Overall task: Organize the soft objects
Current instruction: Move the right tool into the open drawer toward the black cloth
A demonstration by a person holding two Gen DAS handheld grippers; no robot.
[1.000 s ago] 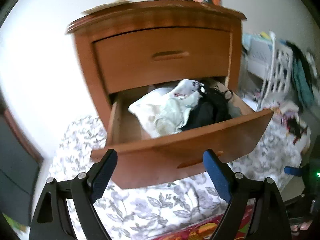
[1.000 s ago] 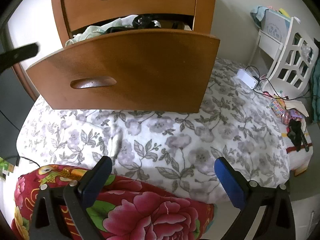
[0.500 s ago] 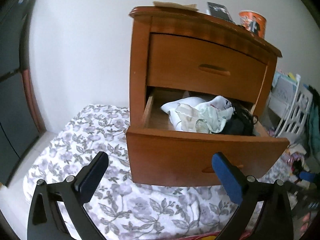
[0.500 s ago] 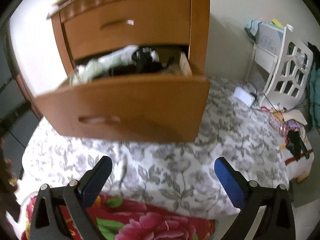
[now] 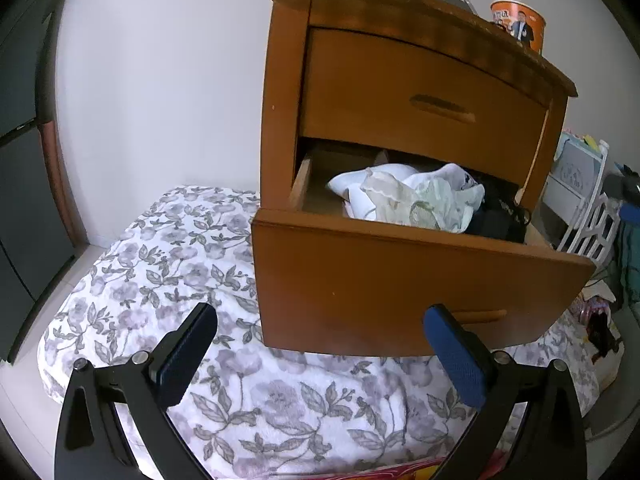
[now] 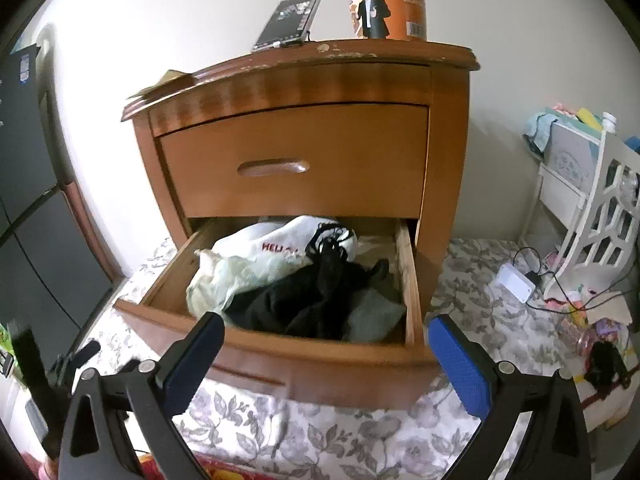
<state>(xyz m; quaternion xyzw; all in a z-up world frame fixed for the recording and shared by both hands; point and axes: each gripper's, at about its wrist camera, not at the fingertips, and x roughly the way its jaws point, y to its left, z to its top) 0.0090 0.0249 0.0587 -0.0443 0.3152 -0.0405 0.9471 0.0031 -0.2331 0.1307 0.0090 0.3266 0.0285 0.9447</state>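
Floral bedding is covering the bed under a wooden nightstand against a white wall. Its lower drawer is standing pulled out toward the near side, holding white clothes left and black clothes right. Left hand-held gripper and right hand-held gripper are both hanging spread wide, gripping nothing.

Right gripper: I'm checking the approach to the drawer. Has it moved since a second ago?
Yes. The right gripper has risen: the nightstand sits lower in view, so the open drawer now shows its clothes from above.
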